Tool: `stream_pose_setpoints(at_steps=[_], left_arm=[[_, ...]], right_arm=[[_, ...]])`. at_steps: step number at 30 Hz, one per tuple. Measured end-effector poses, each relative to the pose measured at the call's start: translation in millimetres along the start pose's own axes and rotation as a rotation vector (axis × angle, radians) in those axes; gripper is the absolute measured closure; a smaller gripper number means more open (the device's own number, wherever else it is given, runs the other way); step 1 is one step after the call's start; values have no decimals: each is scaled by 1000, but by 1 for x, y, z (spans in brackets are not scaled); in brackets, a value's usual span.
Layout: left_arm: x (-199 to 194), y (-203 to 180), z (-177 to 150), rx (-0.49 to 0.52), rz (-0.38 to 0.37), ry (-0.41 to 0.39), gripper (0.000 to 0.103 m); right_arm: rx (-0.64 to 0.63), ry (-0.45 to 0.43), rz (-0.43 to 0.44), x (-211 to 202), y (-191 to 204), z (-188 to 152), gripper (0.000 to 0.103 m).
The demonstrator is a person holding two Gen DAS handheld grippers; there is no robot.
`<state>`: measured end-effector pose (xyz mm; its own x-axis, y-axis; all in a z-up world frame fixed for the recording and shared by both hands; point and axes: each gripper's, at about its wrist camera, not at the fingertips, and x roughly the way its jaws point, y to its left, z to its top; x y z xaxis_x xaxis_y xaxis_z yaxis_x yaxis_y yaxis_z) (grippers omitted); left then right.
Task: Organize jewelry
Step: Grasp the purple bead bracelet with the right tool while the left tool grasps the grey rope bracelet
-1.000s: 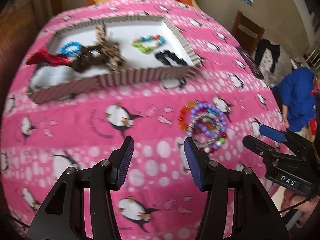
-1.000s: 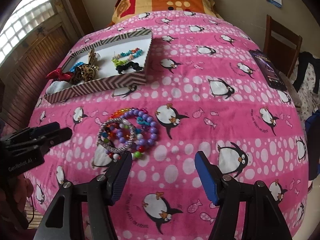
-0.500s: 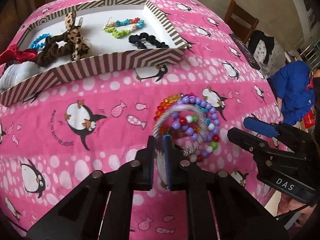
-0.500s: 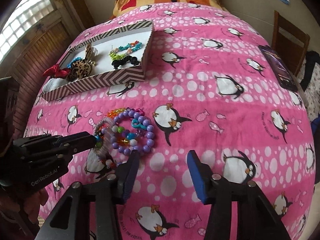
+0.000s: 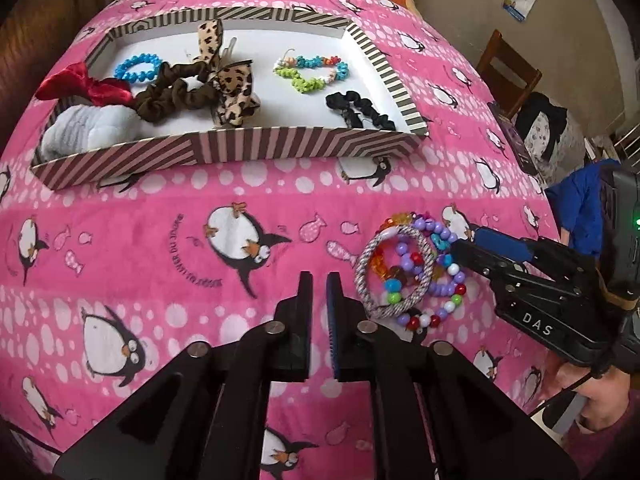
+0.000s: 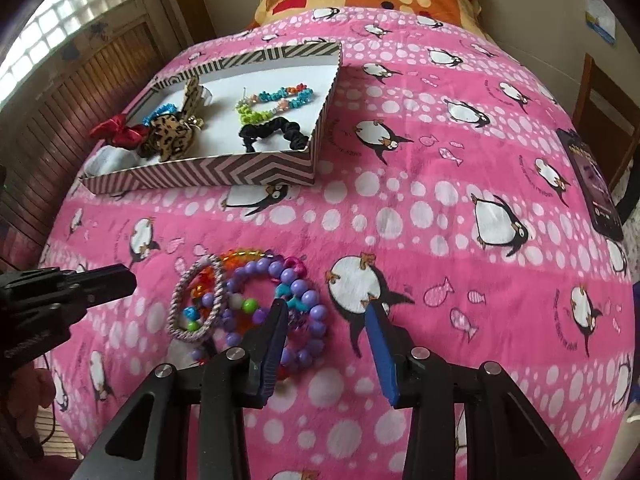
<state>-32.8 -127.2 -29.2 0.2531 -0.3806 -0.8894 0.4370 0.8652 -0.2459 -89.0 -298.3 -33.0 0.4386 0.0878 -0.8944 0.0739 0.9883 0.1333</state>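
Both wrist views, shared bracelet pile (image 5: pixel 408 272)

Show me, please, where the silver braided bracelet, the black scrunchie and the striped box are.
silver braided bracelet (image 5: pixel 365 268), left wrist view, on the left arc of its braid.
black scrunchie (image 5: pixel 374 114), left wrist view, on its ruffled fabric.
striped box (image 6: pixel 224 170), right wrist view, on its near wall.
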Motion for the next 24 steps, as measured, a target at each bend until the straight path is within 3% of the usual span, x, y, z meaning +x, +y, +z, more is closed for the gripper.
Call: stream_pose_setpoints(at_steps=[3,6,9,10,13,16,24], left_arm=[[10,-7,4,2,-27,42,68],[21,-13,8,-1,-59,81,68],[31,-19,10,21,-35,95,68],[34,-20,10,24,-24,102,69],[35,-21,12,47,31,95,95],[32,-13,11,43,62,95,96],[11,28,-2,-5,162,78,97]], right_arm=[[-1,1,11,-1,1,1,65],[-6,10,16,-1,2,1,65],[-3,19,23,-1,1,1,65],[-5,19,26,-2,1,0,65],[-14,16,23,-1,2,-1,65],[-16,9,25,0,3,-1,65],[-42,12,55,14,11,3,94]])
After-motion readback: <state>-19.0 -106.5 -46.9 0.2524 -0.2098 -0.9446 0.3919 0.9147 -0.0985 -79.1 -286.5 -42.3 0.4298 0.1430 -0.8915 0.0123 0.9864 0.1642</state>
